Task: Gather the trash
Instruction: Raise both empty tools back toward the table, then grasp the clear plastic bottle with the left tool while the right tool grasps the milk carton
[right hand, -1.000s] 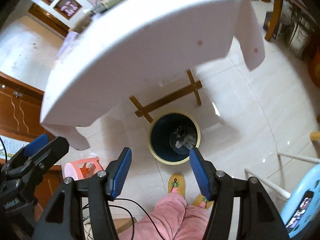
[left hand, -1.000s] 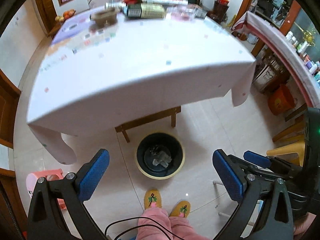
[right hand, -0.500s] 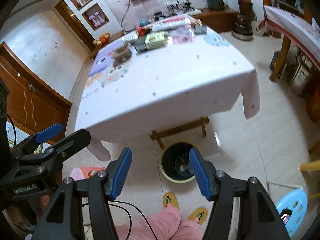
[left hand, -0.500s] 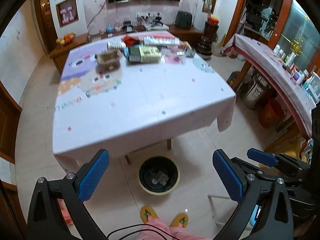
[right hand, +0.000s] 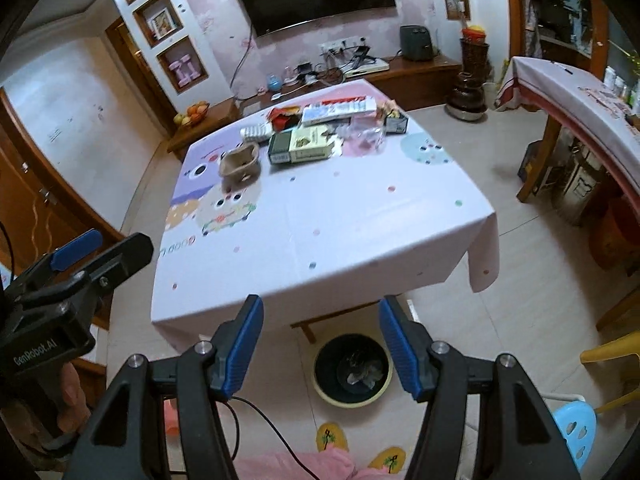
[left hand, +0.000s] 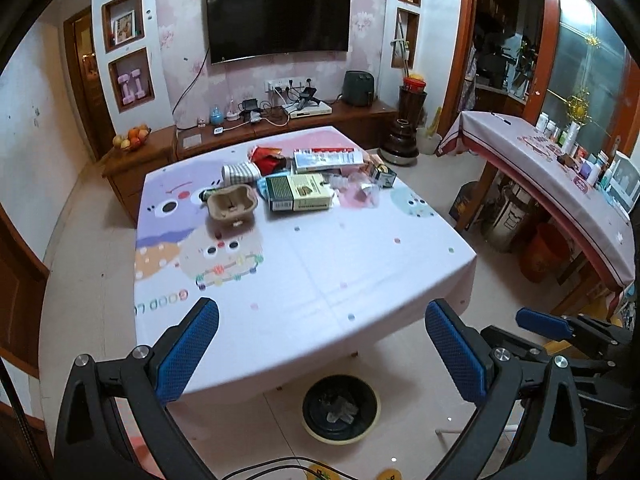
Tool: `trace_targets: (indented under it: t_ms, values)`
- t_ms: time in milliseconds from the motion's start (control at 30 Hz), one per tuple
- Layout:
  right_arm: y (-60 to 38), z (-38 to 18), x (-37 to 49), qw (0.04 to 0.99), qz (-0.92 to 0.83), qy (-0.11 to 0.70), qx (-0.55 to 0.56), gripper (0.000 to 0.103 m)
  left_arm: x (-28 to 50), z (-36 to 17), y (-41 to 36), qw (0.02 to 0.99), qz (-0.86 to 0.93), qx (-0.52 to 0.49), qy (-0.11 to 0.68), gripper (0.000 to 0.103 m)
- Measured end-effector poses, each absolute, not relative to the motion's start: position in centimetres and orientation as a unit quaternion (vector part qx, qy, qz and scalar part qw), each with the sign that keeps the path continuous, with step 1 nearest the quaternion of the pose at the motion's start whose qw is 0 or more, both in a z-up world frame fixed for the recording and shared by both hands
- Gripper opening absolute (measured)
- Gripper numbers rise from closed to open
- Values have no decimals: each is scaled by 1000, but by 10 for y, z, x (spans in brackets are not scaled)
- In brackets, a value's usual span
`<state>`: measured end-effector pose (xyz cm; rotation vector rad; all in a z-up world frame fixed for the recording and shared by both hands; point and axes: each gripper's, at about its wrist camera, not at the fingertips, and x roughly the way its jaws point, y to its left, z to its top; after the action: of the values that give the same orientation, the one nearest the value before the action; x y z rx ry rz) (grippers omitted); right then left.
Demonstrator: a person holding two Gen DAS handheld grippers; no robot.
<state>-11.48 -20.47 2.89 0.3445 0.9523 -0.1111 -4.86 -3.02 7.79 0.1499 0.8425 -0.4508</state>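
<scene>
A round black trash bin [left hand: 340, 409] with a cream rim stands on the floor under the table's near edge, with crumpled trash inside; it also shows in the right wrist view [right hand: 352, 370]. Trash lies at the table's far end: a brown pulp carton [left hand: 232, 203], a green-and-cream box [left hand: 298, 192], a long flat box [left hand: 328, 159], a red wrapper [left hand: 266, 157] and clear plastic [left hand: 358, 188]. My left gripper [left hand: 320, 354] is open and empty, above the near table edge. My right gripper [right hand: 321, 346] is open and empty, above the bin.
The table [left hand: 320, 280] wears a pale cartoon cloth. A second clothed table [left hand: 560, 184] with bottles stands at the right, an orange bucket [left hand: 544, 254] under it. A blue stool [right hand: 572, 426] and yellow chair [right hand: 612, 350] are at the right. A TV cabinet lines the far wall.
Both grippers have risen and tilted up from looking down at the bin to facing the tabletop and room. The bin has slid to the bottom of both views. Both jaws stay open.
</scene>
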Motion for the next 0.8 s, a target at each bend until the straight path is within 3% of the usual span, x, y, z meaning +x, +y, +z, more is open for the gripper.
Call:
trace_targets:
  t_ms: [467,800]
  values:
    - [-245,32,-42,870,-78,453,180,60,45,68,-60,860,-220,55,456,102]
    - [-352,-14,76,849,-21,490,199,60,156,21,-157,837,-173,-4,519,102]
